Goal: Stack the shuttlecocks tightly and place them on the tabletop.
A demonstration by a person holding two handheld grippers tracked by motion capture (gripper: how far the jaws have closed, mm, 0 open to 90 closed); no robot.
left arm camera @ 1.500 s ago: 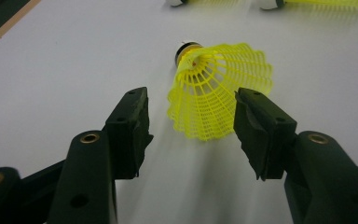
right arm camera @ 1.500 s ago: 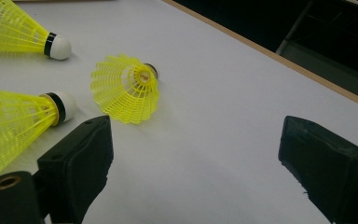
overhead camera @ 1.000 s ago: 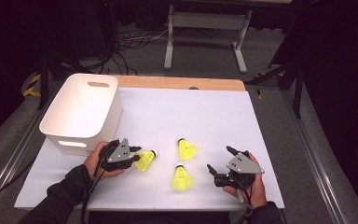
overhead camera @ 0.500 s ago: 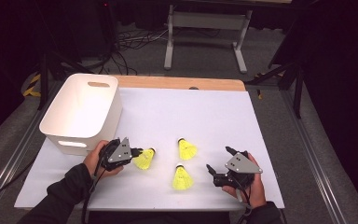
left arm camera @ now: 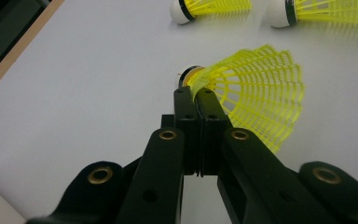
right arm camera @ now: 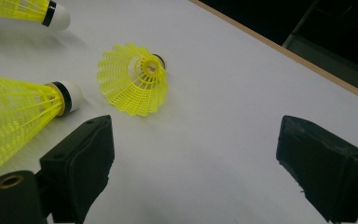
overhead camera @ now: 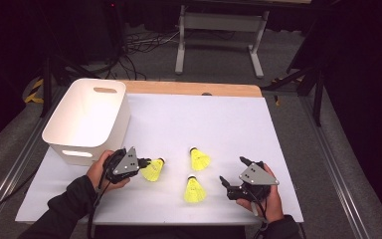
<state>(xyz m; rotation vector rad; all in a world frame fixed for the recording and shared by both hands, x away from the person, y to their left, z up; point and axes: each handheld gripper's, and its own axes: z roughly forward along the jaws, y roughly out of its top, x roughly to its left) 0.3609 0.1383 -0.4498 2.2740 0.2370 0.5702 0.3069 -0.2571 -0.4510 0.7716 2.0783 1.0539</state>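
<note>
The left gripper [overhead camera: 146, 162] is sitting near the table's front edge, left of the middle, and its jaws have just been closing: they are now pinching the mesh skirt of a yellow shuttlecock [overhead camera: 153, 169], close to its cork, as the left gripper view [left arm camera: 197, 97] is showing. Against the picture from a second ago, that shuttlecock is lying in nearly the same spot, just right of the white bin [overhead camera: 87, 121] standing at the left edge of the table [overhead camera: 229, 119]; the hand has hardly shifted.

The right gripper [overhead camera: 233, 175] is resting near the front right corner with its jaws spread wide and nothing between them, unchanged from before. Between the two grippers, a second shuttlecock [overhead camera: 198, 159] and a third shuttlecock [overhead camera: 193, 189] are lying on the white surface, apart from each other and where they were a second ago.

No brand, label or writing is readable; a small reddish mark inside one skirt in the right gripper view [right arm camera: 150, 69] is too blurred to make out.
</note>
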